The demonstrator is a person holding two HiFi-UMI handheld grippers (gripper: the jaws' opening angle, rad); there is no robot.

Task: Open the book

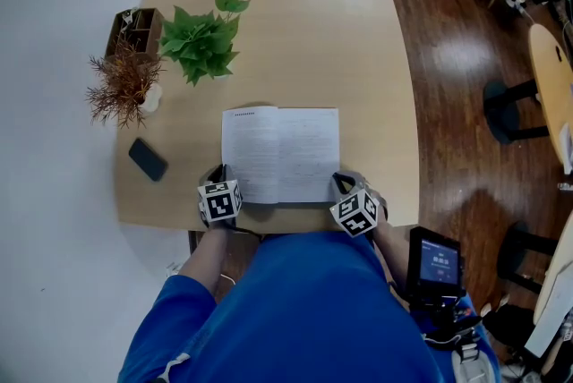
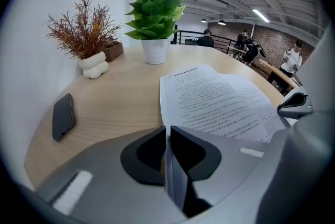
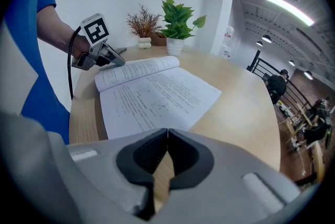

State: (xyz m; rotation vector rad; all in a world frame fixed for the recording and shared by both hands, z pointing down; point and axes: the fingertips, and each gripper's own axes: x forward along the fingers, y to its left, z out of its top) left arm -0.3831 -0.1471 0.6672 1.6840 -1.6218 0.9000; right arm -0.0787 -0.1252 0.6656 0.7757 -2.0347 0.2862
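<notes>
Book open flat at the near edge of the tabletop, a gripper at each lower corner.

The book lies at frame centre, its lower edge just short of the tabletop rim. Bare wood spreads above it and to its right. A phone lies apart at the left, and a plant and a dried sprig stand at the upper left. The left gripper sits at the book's lower left corner, its jaws nearly together on a thin pale sheet at the book's left edge. The right gripper rests at the lower right corner with its tips together and nothing between them. A blue shirt cuts off the near rim, and the print is too small to read.
</notes>
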